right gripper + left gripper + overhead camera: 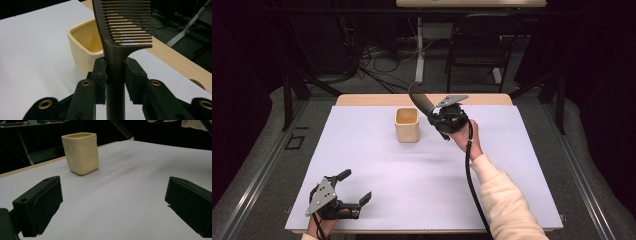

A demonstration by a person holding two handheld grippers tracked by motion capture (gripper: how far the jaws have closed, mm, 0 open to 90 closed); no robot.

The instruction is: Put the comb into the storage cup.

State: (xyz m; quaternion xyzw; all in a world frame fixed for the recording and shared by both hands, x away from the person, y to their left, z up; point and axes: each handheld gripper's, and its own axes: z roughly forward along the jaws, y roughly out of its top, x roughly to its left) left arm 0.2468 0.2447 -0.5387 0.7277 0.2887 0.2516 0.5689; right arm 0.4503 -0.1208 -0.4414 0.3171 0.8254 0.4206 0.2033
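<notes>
Comb (117,37) in hand, cup not yet reached: that is how the work stands. The right gripper (115,72) has its fingers (100,75) pinched narrow on the dark comb's handle, teeth end raised above and just beside the cream square cup (407,125), which stands upright near the far middle of the white bench (377,200). Pickup looks done; what seems left is to tip the comb over the cup's open mouth, lower it in and let go. The cup looks empty inside in the right gripper view. The left gripper (357,187) rests at the near left corner of the bench, fingers (40,205) spread wide with nothing between them, well apart from the cup.
</notes>
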